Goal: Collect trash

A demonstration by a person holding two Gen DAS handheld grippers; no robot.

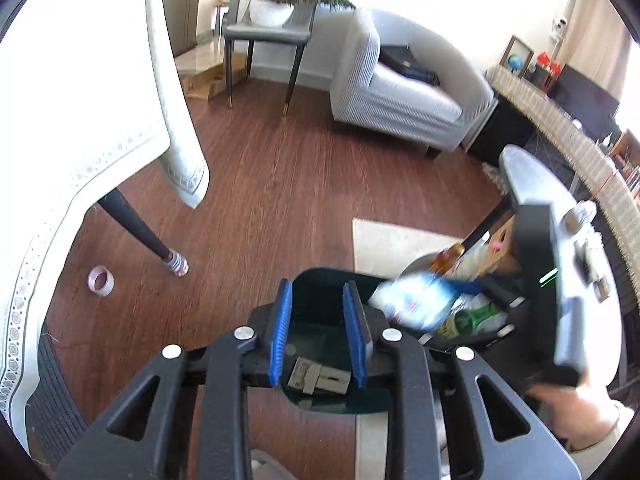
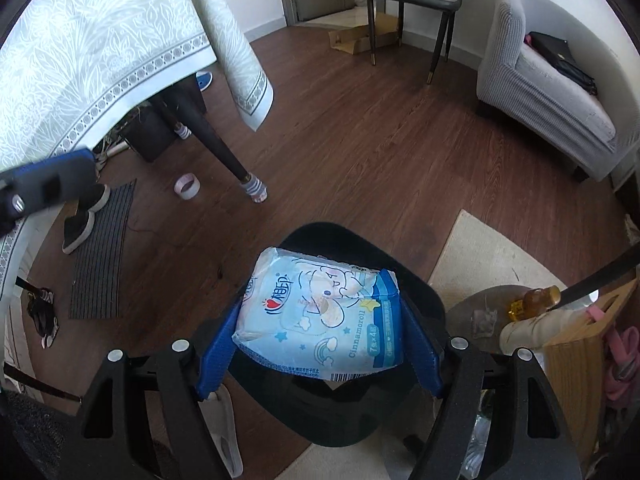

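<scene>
Your right gripper [image 2: 320, 328] has its blue-padded jaws clamped on a light blue plastic tissue pack [image 2: 320, 320] with a cartoon print and the word Cinnamoroll on it, one pad on each short side. The pack sits tilted right above the open mouth of the black bin bag [image 2: 360, 248], not inside it. From the left wrist view the same pack [image 1: 416, 300] is a blurry streak just right of the bag [image 1: 316, 276].

Your left gripper [image 1: 316, 316] hangs over the bag too, jaws apart with nothing between them. Down through the gap you can see a small grey cardboard piece [image 1: 320, 378] lying in the bottom of the bag.

Right of the bag there's a heap of stuff on the cream rug [image 2: 480, 256]: an amber glass bottle [image 2: 538, 299], a green glass bottle [image 1: 468, 320] and a wooden box with a slot handle [image 2: 580, 352]. I can't tell whether the bottles touch each other.

Left of the bag, on the dark wooden floor [image 2: 360, 140], a pale pink tape roll [image 2: 187, 186] lies near the black table leg with a striped sock on its foot [image 2: 252, 190]. The white patterned tablecloth [image 2: 100, 48] hangs down over that leg. Further left of the bag there's a dark ribbed mat [image 2: 102, 256] with black shoes [image 2: 82, 220] at its edge.

Behind the bag, well apart from it, stands a grey striped armchair [image 2: 540, 80].
</scene>
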